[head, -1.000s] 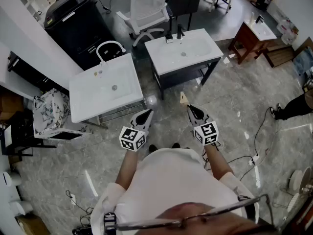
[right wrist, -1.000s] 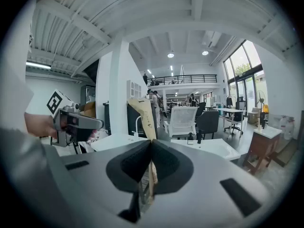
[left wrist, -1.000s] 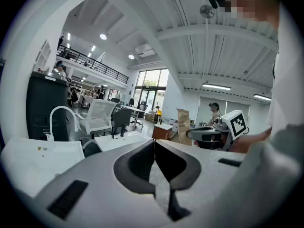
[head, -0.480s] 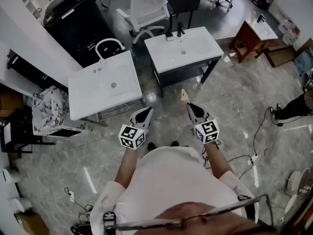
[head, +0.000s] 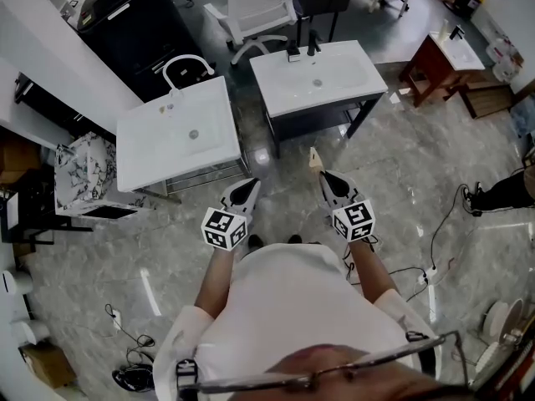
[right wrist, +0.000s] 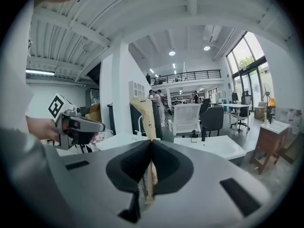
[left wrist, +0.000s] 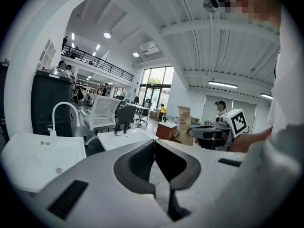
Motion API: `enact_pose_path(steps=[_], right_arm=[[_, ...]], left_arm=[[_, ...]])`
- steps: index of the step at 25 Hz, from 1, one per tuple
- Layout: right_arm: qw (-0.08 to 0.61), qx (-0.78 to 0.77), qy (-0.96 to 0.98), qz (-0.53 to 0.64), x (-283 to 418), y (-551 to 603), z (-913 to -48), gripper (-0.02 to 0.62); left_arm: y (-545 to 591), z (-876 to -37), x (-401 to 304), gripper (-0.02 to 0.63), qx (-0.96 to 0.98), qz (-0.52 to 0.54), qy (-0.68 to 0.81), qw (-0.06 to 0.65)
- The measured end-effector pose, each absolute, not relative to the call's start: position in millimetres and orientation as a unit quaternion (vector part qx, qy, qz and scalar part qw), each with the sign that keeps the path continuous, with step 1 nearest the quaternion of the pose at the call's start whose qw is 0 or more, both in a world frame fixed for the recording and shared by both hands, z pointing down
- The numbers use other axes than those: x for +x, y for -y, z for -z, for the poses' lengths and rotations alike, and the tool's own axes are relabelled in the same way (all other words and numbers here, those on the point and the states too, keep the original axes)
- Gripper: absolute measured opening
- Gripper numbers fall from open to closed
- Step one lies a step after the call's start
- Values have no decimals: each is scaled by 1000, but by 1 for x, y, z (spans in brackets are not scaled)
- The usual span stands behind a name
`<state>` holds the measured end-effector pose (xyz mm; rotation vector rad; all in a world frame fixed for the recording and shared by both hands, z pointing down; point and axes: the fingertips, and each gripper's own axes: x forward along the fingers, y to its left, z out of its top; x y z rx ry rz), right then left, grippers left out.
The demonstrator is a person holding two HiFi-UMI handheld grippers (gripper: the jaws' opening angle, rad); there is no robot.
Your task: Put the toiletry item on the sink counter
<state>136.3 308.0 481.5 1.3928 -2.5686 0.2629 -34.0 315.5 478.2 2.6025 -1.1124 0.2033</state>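
From the head view, you're standing on the grey floor with both tools out front. Your right gripper carries the toiletry item, which pokes out past the tips, well short of the white sink counter and the dark-framed sink counter ahead. Your left gripper rides alongside with nothing on it. Over to the left gripper view: the left gripper has its jaws pressed together on nothing, and across the way you get the broad face of the toiletry item, a flat brown paper-looking packet standing up from the right gripper. There's dark print on that face, but it's too small to read, so no brand to call. Now the right gripper view: the right gripper is clamped tight on the toiletry item, seen edge-on here, very thin and bowing slightly as it rises above the jaws. Expect it to be light and bendy, more likely to flop or twist than to slip. You're pinching the lower end across the flat faces, which looks like the sensible hold. Lay it down gently rather than dropping it.
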Motion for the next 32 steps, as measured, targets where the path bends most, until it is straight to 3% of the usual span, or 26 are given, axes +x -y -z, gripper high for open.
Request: enact_pose_path(steps=[32], right_arm=[[112,444,881,-117,177,-236,-516,9]], left_arm=[[-247,-515,5,5,894,-77,401,187]])
